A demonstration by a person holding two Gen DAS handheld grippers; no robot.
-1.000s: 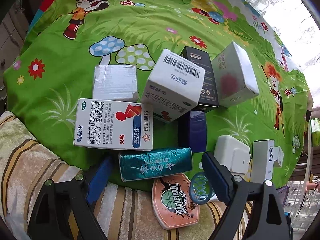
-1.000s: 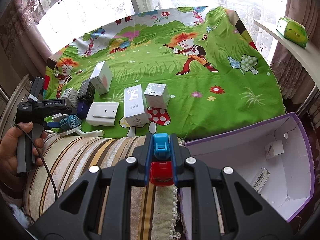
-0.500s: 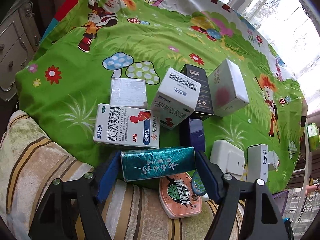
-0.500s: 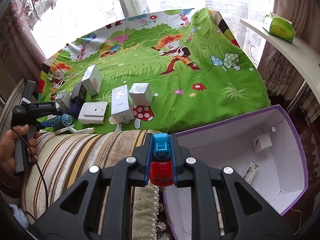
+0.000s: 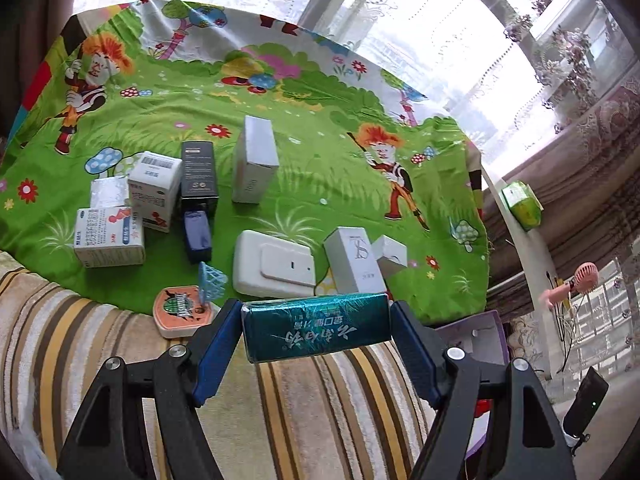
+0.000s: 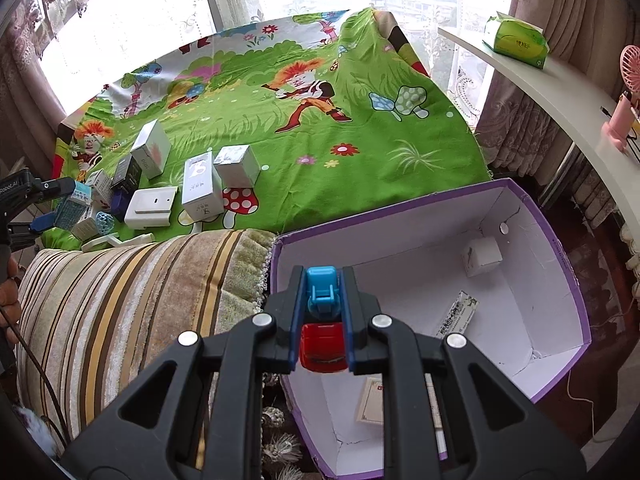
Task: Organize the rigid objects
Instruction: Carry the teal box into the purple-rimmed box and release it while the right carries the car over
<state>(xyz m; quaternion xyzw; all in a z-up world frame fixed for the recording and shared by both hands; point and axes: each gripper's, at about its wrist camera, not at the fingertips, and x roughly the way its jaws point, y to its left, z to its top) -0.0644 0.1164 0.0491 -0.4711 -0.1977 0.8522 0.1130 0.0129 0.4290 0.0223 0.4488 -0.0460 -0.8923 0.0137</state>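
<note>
My left gripper (image 5: 316, 330) is shut on a teal foil-wrapped box (image 5: 316, 332) and holds it lifted above the striped cushion (image 5: 120, 360). It also shows at the far left of the right wrist view (image 6: 72, 210). My right gripper (image 6: 322, 320) is shut on a red and blue toy car (image 6: 323, 320) over the near left edge of the open purple-rimmed box (image 6: 560, 264). That box holds a small white cube (image 6: 482, 256), a narrow carton (image 6: 458, 314) and a card (image 6: 370, 402).
Several boxes lie on the green cartoon cloth (image 5: 320, 160): medicine boxes (image 5: 108, 236), a black box (image 5: 199, 174), white boxes (image 5: 254, 164), a white flat device (image 5: 276, 266), a basketball toy (image 5: 182, 310). A shelf (image 6: 560, 92) with a tissue pack stands at the right.
My left gripper closed on the teal box, lifted it off the cloth and swung right. My right gripper carried the toy car rightward over the purple box.
</note>
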